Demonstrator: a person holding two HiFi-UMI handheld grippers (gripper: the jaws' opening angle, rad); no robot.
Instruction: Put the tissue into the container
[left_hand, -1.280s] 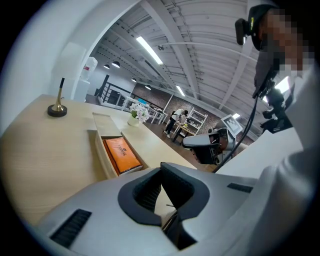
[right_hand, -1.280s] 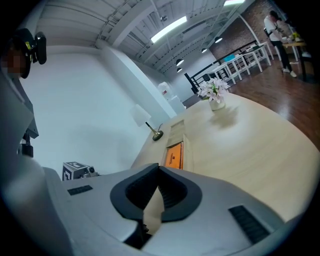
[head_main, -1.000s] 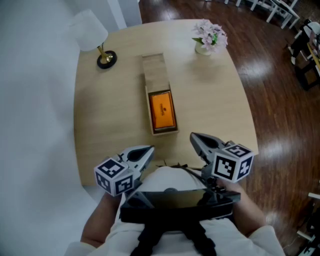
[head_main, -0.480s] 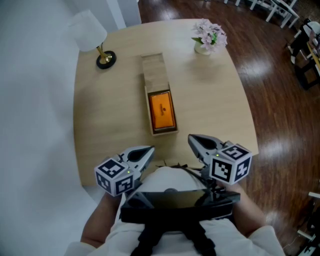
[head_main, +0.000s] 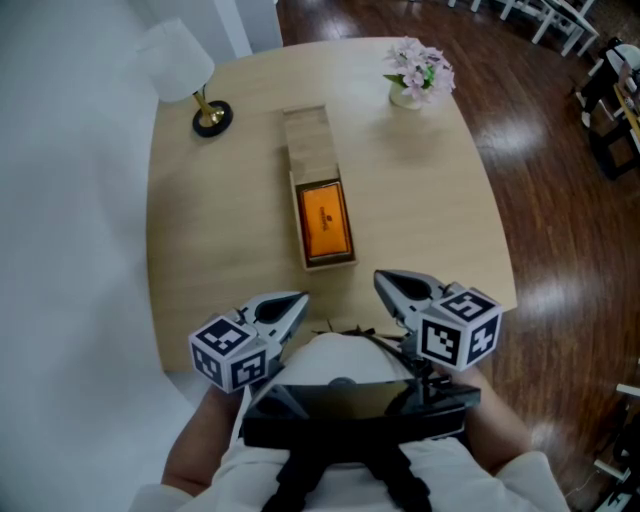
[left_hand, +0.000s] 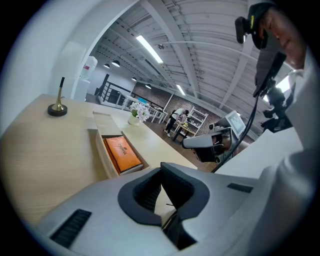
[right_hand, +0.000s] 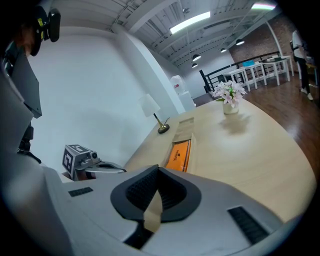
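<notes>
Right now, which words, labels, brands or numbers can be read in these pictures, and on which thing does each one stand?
Orange tissue pack in the wooden container: a small dark print, too small and blurred to read.
Left gripper, its marker cube: black-and-white squares only, no words.
Right gripper, its marker cube: the same.
Nothing else bears text.

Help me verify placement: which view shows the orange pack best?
The head view: it looks down on the orange pack, whole, inside the wooden container. The left gripper view shows the pack slanted; the right gripper view, a foreshortened strip.
</notes>
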